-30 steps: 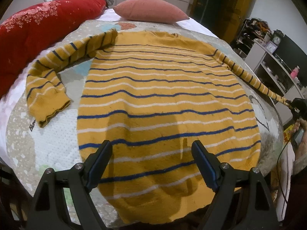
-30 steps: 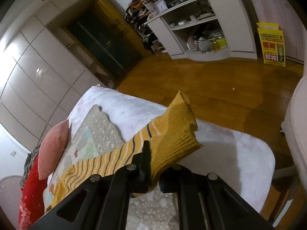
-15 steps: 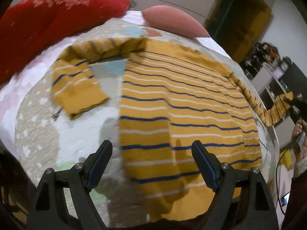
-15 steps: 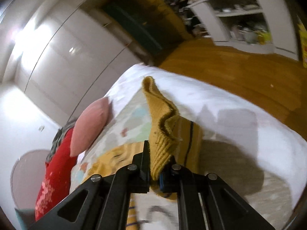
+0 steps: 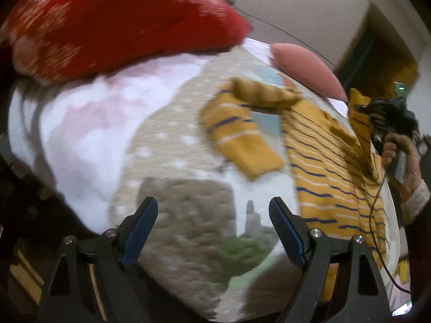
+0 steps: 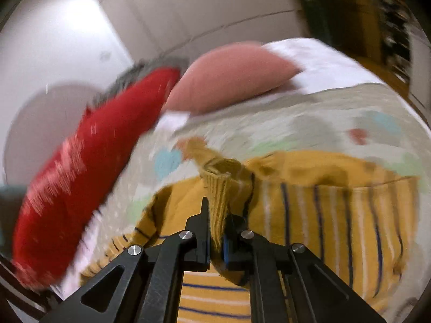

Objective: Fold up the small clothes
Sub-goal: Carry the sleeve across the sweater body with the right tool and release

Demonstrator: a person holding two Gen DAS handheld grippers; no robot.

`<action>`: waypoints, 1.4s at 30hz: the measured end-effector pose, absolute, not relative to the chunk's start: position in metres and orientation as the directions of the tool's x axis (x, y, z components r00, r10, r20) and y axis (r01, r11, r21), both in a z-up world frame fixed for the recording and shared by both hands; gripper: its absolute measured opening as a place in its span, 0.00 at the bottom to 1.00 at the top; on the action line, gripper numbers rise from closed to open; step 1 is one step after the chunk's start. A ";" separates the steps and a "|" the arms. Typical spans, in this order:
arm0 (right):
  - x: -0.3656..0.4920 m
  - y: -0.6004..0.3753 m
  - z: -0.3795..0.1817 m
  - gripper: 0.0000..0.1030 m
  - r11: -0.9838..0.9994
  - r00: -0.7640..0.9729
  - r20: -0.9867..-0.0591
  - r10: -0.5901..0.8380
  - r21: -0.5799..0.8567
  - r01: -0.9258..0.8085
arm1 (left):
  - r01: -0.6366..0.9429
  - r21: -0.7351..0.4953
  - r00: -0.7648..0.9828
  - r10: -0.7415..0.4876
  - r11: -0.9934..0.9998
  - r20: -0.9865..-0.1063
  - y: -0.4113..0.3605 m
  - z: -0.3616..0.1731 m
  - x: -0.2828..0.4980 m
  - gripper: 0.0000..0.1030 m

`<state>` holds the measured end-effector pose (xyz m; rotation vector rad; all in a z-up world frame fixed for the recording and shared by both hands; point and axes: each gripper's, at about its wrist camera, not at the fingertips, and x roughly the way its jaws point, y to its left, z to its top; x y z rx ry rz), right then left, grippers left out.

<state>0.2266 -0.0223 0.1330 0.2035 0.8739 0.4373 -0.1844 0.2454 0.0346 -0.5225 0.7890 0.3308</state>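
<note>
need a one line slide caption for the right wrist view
Right gripper shut on the cuff of the yellow striped sweater, holding the sleeve above its body on the bed, red quilt behind.

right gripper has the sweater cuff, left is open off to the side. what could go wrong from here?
1. The right gripper pinches only the cuff edge; it could slip out mid-fold.
2. Dragging the sleeve may bunch the sweater body, which nothing pins down.
3. The left gripper hangs open over the blanket, off the other sleeve, so it may grab bedding.
</note>
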 end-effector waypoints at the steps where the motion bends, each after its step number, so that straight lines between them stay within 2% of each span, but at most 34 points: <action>1: 0.229 -0.005 0.123 0.07 0.894 0.540 -0.713 0.448 0.335 -0.299 | -0.482 -0.323 0.660 0.095 0.814 -0.745 0.252 0.031 -0.188 0.81; 6: 0.233 0.076 0.054 0.11 0.880 0.389 -0.816 0.426 0.276 -0.386 | -0.541 -0.350 0.650 0.116 0.765 -0.751 0.276 0.021 -0.208 0.81; 8: 0.232 0.093 0.031 0.21 0.871 0.316 -0.856 0.409 0.263 -0.416 | -0.549 -0.356 0.651 0.120 0.756 -0.749 0.281 0.020 -0.211 0.81; 10: 0.221 0.098 0.029 0.45 0.855 0.309 -0.850 0.427 0.267 -0.445 | -0.554 -0.364 0.658 0.126 0.749 -0.742 0.283 0.021 -0.214 0.81; 14: 0.187 0.107 0.059 0.49 0.777 0.290 -0.799 0.526 0.312 -0.547 | -0.570 -0.379 0.667 0.141 0.730 -0.732 0.291 0.022 -0.219 0.81; 16: 0.164 0.120 0.072 0.60 0.742 0.287 -0.789 0.543 0.291 -0.604 | -0.578 -0.385 0.669 0.148 0.719 -0.728 0.294 0.022 -0.223 0.81; 20: 0.115 0.139 0.075 0.63 0.654 0.203 -0.783 0.587 0.312 -0.689 | -0.591 -0.395 0.670 0.156 0.703 -0.726 0.297 0.021 -0.233 0.81; 24: 0.080 0.169 0.051 0.65 0.599 0.118 -0.807 0.579 0.322 -0.734 | -0.600 -0.403 0.666 0.152 0.691 -0.730 0.300 0.018 -0.241 0.81; 28: 0.055 0.192 0.024 0.72 0.596 0.145 -0.855 0.498 0.217 -0.773 | -0.605 -0.406 0.665 0.155 0.685 -0.730 0.300 0.016 -0.249 0.81; 29: 0.050 0.196 0.018 0.72 0.603 0.170 -0.869 0.464 0.170 -0.779 | -0.606 -0.405 0.665 0.156 0.684 -0.731 0.300 0.015 -0.250 0.81; 30: 0.047 0.201 0.011 0.68 0.601 0.180 -0.878 0.443 0.143 -0.786 | -0.606 -0.407 0.665 0.155 0.683 -0.731 0.300 0.015 -0.250 0.81; 31: 0.045 0.201 0.009 0.46 0.595 0.173 -0.877 0.449 0.149 -0.790 | -0.606 -0.408 0.666 0.154 0.682 -0.730 0.299 0.015 -0.252 0.81; 33: 0.045 0.199 0.011 0.14 0.579 0.129 -0.860 0.493 0.214 -0.787 | -0.607 -0.408 0.666 0.155 0.682 -0.730 0.298 0.016 -0.253 0.81; 36: 0.046 0.193 0.036 0.11 0.560 0.122 -0.820 0.560 0.265 -0.785 | -0.607 -0.399 0.664 0.163 0.687 -0.730 0.295 0.020 -0.253 0.81; 42: 0.068 0.135 0.139 0.11 0.588 0.281 -0.713 0.642 0.223 -0.778 | -0.581 -0.374 0.678 0.177 0.722 -0.713 0.284 0.037 -0.240 0.81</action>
